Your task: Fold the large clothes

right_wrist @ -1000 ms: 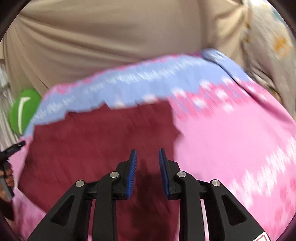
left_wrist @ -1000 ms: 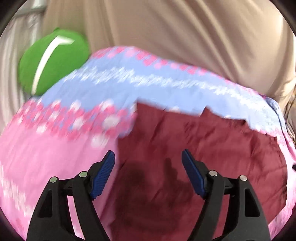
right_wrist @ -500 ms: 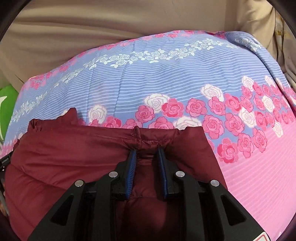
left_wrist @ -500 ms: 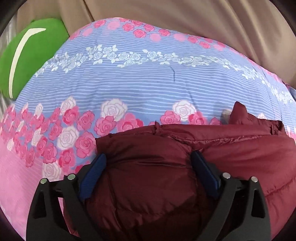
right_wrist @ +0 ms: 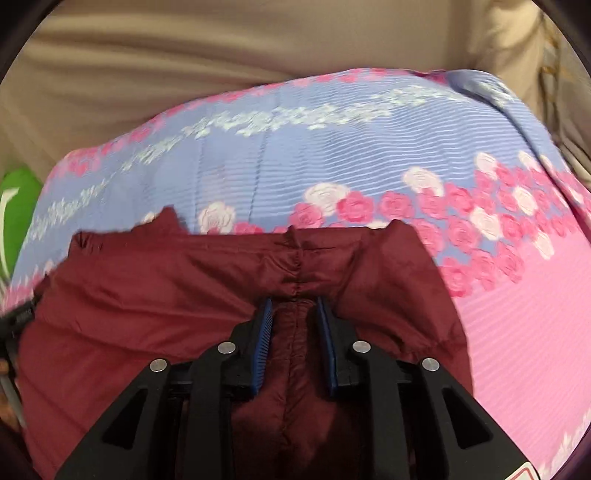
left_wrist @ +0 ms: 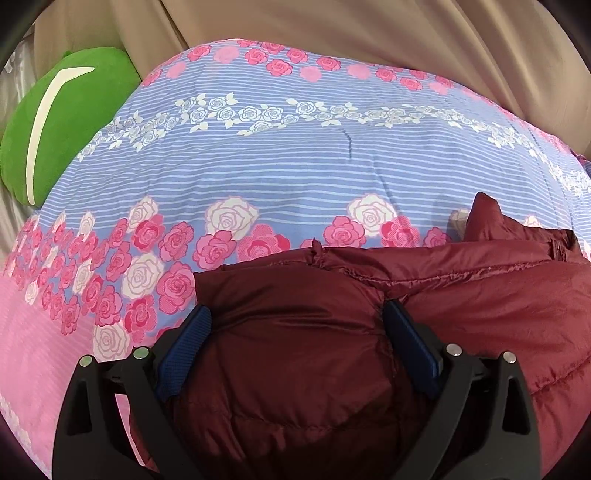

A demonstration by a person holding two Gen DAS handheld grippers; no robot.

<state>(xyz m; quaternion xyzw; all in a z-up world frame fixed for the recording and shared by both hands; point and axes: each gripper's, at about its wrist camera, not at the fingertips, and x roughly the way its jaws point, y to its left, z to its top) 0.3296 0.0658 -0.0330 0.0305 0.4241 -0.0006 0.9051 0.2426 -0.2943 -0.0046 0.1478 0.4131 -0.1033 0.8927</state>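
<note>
A maroon puffer jacket [left_wrist: 461, 295] lies folded on the flowered bedspread [left_wrist: 277, 166], its seamed edge facing the far side. My left gripper [left_wrist: 295, 308] is open wide and rests low over the jacket's left corner, whose padding bulges up between the blue pads. In the right wrist view the same jacket [right_wrist: 166, 288] fills the lower half. My right gripper [right_wrist: 293, 300] stands narrow with a seam fold of the jacket between its pads. Its jaws are opening, and the cloth still fills the gap.
The bedspread [right_wrist: 332, 147] is blue with roses far off and pink at the near sides. A green cushion [left_wrist: 62, 122] lies at the bed's far left corner. A beige curtain [left_wrist: 369, 33] hangs behind the bed. The other gripper's black edge [right_wrist: 20, 317] shows at the left.
Both grippers came down to the bed with the jacket, which now lies folded. The left jaws spread wider. The right jaws have parted slightly since half a second ago.
</note>
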